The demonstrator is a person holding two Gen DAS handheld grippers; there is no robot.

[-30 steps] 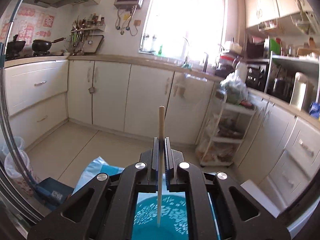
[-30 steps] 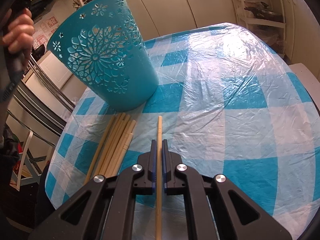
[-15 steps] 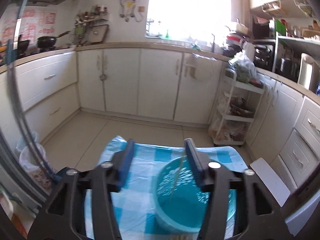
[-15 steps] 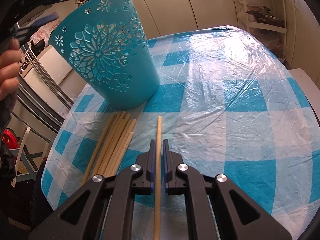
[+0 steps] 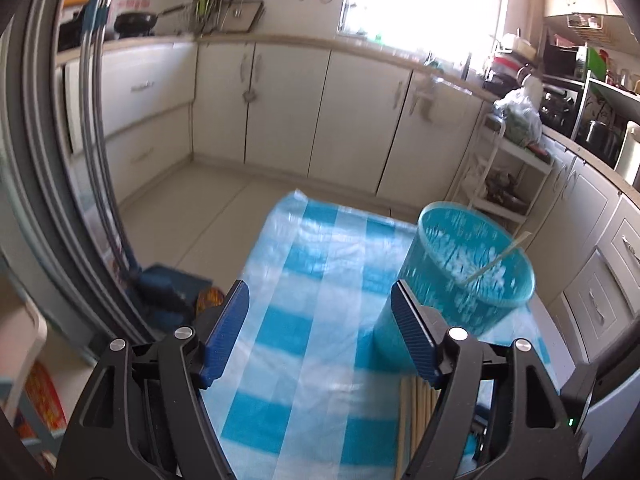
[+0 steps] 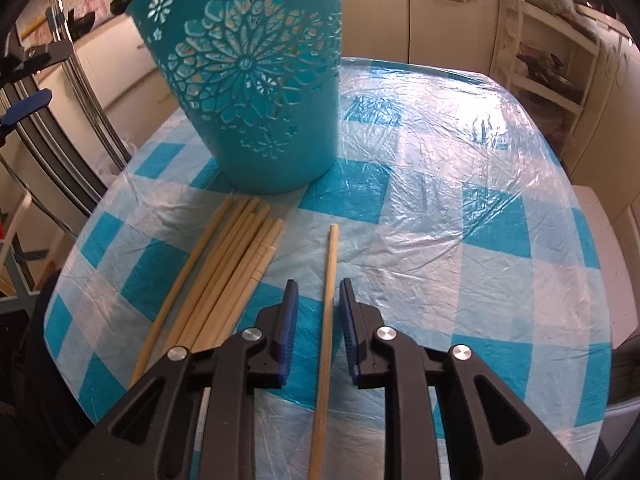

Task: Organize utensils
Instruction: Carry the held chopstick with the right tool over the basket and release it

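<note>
One chopstick [image 6: 326,320] lies on the worktop [image 6: 500,240] between the right tongs [image 6: 318,300], whose jaws are opening clear of it; a bundle [image 6: 228,280] waits beside it, just short of the teal basket [image 6: 264,120]. The left tongs [image 5: 320,328] are opening, empty. Only the left view shows a stick inside [image 5: 496,258] the basket, so most remain.

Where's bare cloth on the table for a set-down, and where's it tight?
Free: the checked tablecloth right of the teal basket and the single chopstick, out to the table's right edge. Another bare stretch lies left of the basket in the left wrist view. Crowded: the chopstick bundle fanned just below the basket's base.
</note>
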